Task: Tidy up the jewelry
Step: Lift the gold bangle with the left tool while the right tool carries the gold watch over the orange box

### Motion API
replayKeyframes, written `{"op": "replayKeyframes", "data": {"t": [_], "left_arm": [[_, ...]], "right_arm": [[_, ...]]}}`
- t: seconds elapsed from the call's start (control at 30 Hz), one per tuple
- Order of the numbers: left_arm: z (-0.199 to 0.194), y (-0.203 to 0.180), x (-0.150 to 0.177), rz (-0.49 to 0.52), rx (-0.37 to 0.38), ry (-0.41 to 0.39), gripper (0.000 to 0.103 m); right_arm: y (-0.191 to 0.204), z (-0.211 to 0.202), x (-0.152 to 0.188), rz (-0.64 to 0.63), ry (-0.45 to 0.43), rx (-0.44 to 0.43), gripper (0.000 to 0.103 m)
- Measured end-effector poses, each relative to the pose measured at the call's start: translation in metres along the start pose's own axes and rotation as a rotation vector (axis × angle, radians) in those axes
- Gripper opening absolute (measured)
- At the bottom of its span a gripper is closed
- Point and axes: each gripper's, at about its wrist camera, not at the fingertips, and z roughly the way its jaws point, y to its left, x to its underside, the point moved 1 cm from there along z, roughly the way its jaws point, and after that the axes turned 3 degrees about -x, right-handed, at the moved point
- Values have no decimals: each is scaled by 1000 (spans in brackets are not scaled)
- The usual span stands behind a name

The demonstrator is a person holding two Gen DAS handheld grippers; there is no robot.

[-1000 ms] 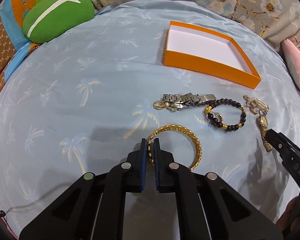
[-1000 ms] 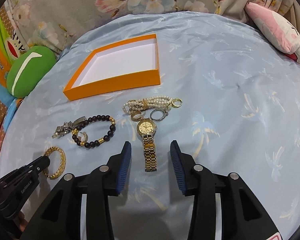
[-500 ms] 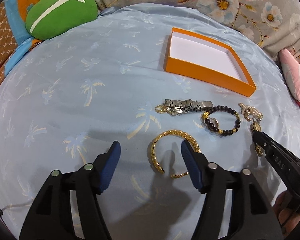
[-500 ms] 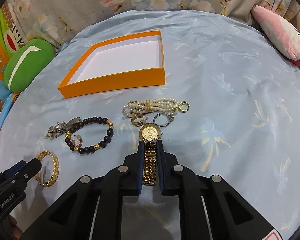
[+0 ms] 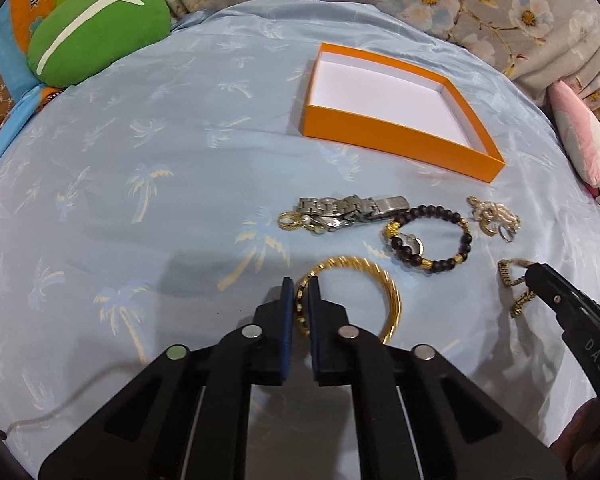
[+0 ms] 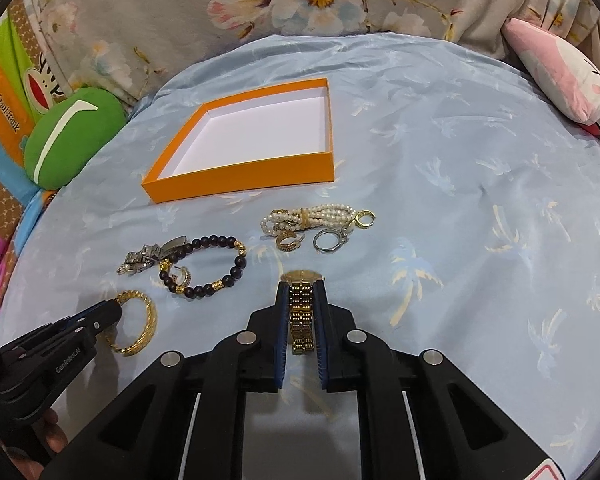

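The left gripper [image 5: 299, 294] is clamped on the near-left arc of the twisted gold open bangle [image 5: 388, 292], which lies flat on the pale blue palm-print cloth [image 5: 140, 160] in front of the shallow orange box with a white floor [image 5: 396, 142]. The right gripper [image 6: 302, 300] is closed on the band of the gold link wristwatch [image 6: 302, 312]; the band's long axis runs straight along the fingers, its round case pointing toward the box. Only the right wrist view shows the watch gripped from above; the left wrist view shows just a bent stretch of its band [image 5: 508, 276] beside the right gripper's tip. The right view alone shows the multi-strand pearl bracelet with gold clasp [image 6: 316, 218], the silver ring [image 6: 328, 240] and a small gold hoop [image 6: 287, 240] clearly, between watch and box. Both views show the dark bead bracelet with gold spacers [image 5: 432, 240] and the silver metal watch band [image 5: 348, 210], left of the pearls, in front of the box. A green round cushion [image 5: 96, 32] sits far left of the box
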Motion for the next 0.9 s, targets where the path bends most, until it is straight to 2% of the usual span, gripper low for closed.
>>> {"op": "replayKeyframes", "data": {"t": [0.27, 0.57, 0.77, 0.9], "left_arm": [[-27, -13, -4, 24, 23, -58, 5], [-63, -13, -24, 33, 38, -141, 5], [-70, -14, -53, 47, 35, -192, 5], [-66, -17, -84, 61, 16, -224, 5]], "right_arm": [[4, -15, -4, -17, -25, -16, 11], [8, -39, -20, -35, -85, -46, 11], [9, -42, -53, -39, -120, -78, 11], [13, -32, -89, -58, -154, -83, 11]]}}
